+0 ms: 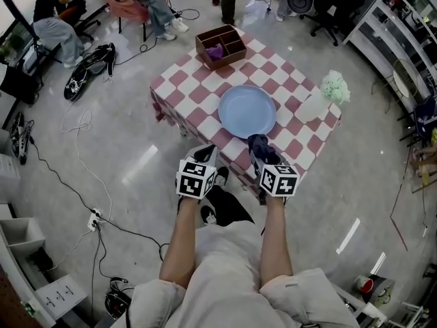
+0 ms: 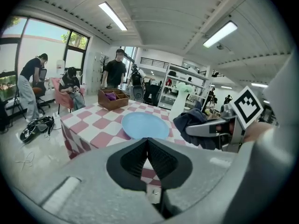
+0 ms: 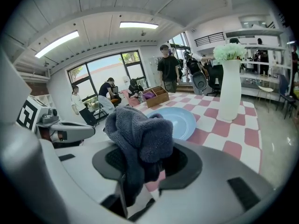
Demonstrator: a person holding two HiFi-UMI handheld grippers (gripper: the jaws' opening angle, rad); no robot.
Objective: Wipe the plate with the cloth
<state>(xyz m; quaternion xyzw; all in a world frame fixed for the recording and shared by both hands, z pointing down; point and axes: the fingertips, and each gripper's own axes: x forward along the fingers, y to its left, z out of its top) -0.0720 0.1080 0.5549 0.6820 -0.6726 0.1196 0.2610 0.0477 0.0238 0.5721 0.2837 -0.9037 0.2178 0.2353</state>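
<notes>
A light blue plate (image 1: 247, 111) lies in the middle of the red-and-white checked table (image 1: 186, 87). My right gripper (image 1: 260, 147) is shut on a dark grey-blue cloth (image 3: 140, 136), held bunched just before the plate's near edge, above the table's front edge. The cloth (image 1: 259, 144) also shows in the left gripper view (image 2: 194, 121). My left gripper (image 1: 207, 157) hangs shut with nothing in it, left of the right one, just off the table's front edge. In both gripper views the plate (image 2: 145, 125) (image 3: 176, 121) lies ahead.
A brown wooden box (image 1: 220, 46) with a purple thing inside stands at the table's far edge. A white vase (image 1: 315, 103) with pale green flowers stands at the right. People sit and stand beyond the table. Cables and a power strip (image 1: 92, 220) lie on the floor at left.
</notes>
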